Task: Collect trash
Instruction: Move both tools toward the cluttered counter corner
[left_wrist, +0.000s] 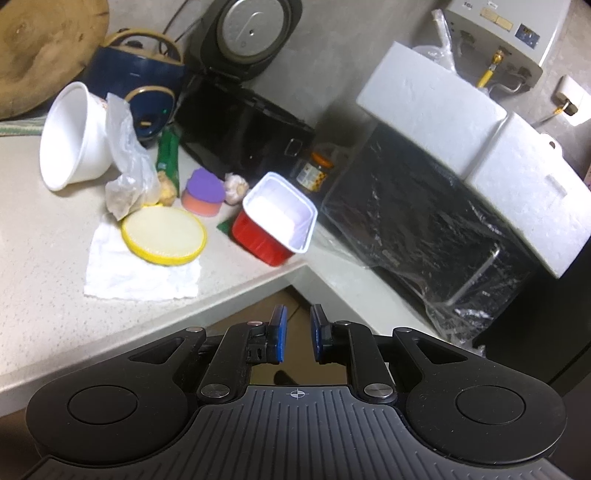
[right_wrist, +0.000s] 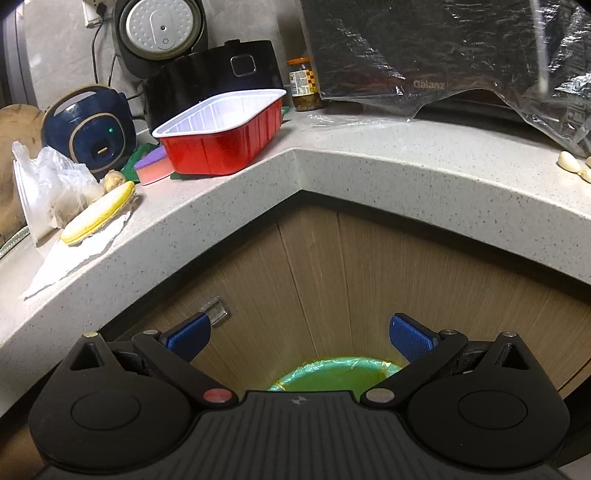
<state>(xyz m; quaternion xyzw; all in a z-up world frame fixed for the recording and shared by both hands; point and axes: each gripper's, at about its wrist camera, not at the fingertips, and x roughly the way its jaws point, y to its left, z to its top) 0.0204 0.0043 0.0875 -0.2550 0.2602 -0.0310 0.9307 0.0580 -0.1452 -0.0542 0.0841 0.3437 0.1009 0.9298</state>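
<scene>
A red tray with a white inside stands empty at the inner corner of the speckled counter. Left of it lie a yellow lid on a white tissue, a crumpled clear bag, a tipped white foam bowl and a green wrapper. My left gripper hovers off the counter edge, its jaws narrowly apart with nothing between them. My right gripper hangs wide open and empty above a bin lined with a green bag.
A purple and orange sponge, garlic and ginger lie near the tray. Behind stand a black cooker, a blue cooker, a jar and a plastic-wrapped microwave with foam blocks on top. Wooden cabinet doors are below.
</scene>
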